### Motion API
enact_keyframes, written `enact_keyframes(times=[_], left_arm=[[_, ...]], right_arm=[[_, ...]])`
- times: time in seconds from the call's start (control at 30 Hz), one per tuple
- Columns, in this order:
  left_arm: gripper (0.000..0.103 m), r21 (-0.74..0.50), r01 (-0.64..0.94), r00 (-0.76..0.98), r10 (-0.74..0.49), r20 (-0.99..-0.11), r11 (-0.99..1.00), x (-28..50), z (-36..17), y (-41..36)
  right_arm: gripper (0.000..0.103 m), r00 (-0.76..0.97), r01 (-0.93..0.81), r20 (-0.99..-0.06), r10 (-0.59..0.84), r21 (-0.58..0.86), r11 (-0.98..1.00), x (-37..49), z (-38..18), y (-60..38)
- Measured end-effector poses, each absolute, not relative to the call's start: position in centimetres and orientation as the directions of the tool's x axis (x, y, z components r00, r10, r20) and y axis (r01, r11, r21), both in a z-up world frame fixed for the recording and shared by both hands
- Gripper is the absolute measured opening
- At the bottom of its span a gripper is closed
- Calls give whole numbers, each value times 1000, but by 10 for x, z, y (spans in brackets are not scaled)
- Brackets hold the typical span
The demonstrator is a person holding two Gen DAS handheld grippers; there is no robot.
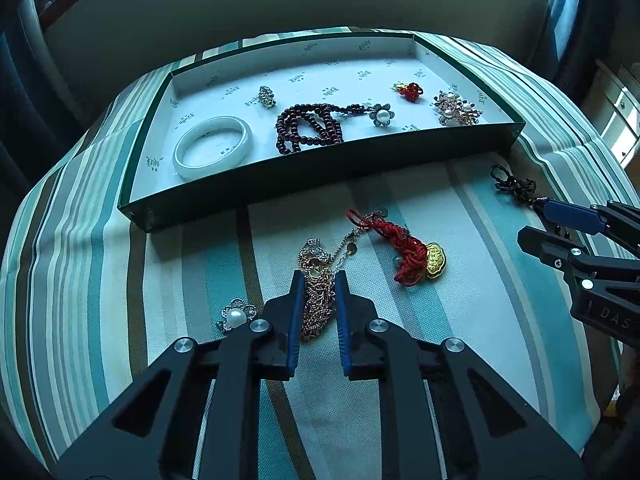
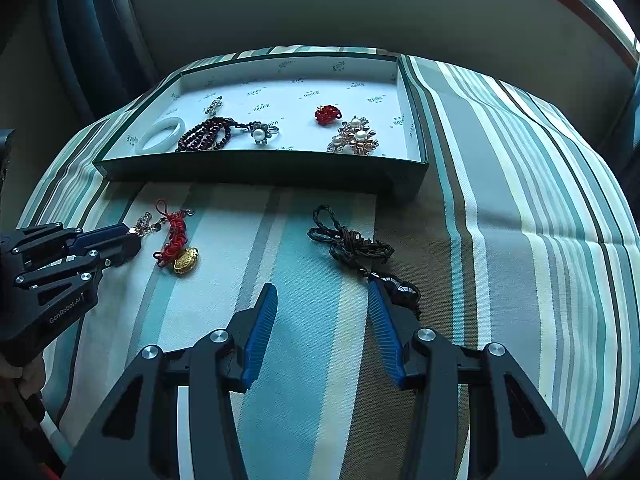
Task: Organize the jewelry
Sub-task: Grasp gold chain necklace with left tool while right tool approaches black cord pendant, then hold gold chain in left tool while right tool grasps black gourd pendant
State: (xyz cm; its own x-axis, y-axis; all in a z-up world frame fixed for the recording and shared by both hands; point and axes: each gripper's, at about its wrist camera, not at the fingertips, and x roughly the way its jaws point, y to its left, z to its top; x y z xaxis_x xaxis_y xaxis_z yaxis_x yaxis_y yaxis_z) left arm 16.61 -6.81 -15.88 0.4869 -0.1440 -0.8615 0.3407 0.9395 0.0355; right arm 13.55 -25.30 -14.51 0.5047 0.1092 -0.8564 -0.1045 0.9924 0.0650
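Green-walled tray [image 1: 328, 176] already holds bangle, beads and brooches; left gripper [image 1: 318, 280] is pinched on the gold chain bundle [image 1: 316, 300], with red tassel charm [image 1: 412, 256] and pearl brooch [image 1: 236, 316] loose on the cloth. Right view: right gripper [image 2: 322, 292] half-open, holding nothing, black cord necklace [image 2: 352, 244] touching one finger, so roughly half is left.

A: How many items lie in the box [image 1: 460, 142]?
B: Six: one white bangle [image 1: 213, 147], one bead string [image 1: 310, 128], one pearl ring [image 1: 380, 115], one red knot [image 1: 410, 91], two brooches.
A: And on the cloth [image 1: 460, 280]?
B: Four.
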Motion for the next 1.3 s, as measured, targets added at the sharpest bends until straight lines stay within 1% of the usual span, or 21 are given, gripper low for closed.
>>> enact_keyframes(times=[0.3,0.6,0.97,1.2,1.3], left_arm=[[12,33,319,508,-141,-850,947,165,-154,-64],[11,19,298,538,-151,-829,954,165,-139,-55],[11,3,292,540,-162,-826,957,167,-139,-51],[11,1,290,537,-162,-828,957,167,-139,-50],[11,3,287,538,-158,-828,958,167,-139,-50]], right_arm=[[48,512,-90,-853,97,59,994,138,-142,-260],[48,510,-73,-856,83,53,996,145,-141,-264],[48,528,-24,-849,34,25,999,156,-132,-286],[48,478,-46,-875,73,58,997,159,-150,-280],[48,461,-87,-880,114,82,993,152,-148,-270]])
